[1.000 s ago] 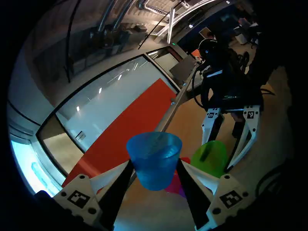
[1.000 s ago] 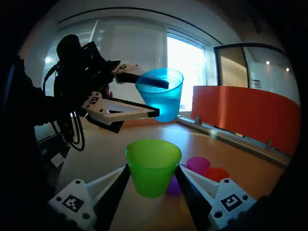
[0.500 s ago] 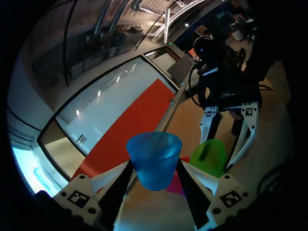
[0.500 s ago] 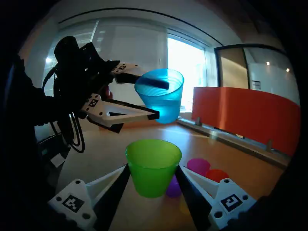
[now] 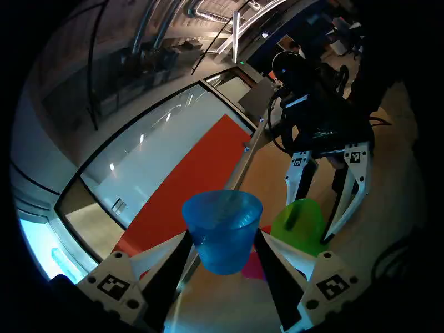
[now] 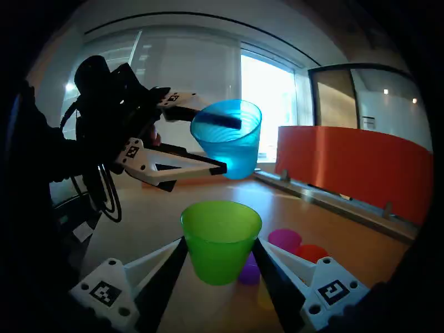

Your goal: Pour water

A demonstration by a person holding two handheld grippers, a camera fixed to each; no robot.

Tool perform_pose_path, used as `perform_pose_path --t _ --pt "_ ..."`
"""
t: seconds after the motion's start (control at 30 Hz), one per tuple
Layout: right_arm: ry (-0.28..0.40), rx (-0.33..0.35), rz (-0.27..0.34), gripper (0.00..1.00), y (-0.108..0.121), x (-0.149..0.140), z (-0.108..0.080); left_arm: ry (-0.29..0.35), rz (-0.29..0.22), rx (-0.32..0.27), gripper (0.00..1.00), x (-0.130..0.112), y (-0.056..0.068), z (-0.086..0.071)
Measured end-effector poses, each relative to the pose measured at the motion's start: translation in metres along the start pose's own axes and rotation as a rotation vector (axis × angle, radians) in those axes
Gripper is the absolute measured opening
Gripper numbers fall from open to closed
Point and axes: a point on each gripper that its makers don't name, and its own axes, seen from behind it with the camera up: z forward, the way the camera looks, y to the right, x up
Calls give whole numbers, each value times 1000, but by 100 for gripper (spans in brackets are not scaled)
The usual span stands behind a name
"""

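The left claw (image 5: 222, 240) is closed about partway, both fingers pressing on the sides of a blue cup (image 5: 222, 230). The right claw (image 6: 221, 245) grips a green cup (image 6: 221, 240) the same way, mouth up. In the right gripper view the blue cup hangs higher than the green one and a little beyond it, tipped only slightly. No stream runs between them. Whether the blue cup has water in it cannot be told through its tinted wall, and the green cup's inside is hidden. Below and behind the green cup, a magenta cup (image 6: 284, 238), an orange cup (image 6: 312, 252) and a purple cup (image 6: 250, 273) stand close together on the wooden tabletop (image 6: 144, 222), with an orange partition (image 6: 355, 161) farther off. Both cups are lifted and near each other, so the pour itself looks not yet begun: the blue cup likely has to come over the green rim and tilt.
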Motion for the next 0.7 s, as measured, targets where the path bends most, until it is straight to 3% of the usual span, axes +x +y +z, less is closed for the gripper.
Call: perform_pose_path --t 0.7 --pt "3 15 -13 86 -2 3 -1 11 35 4 79 0 -1 1"
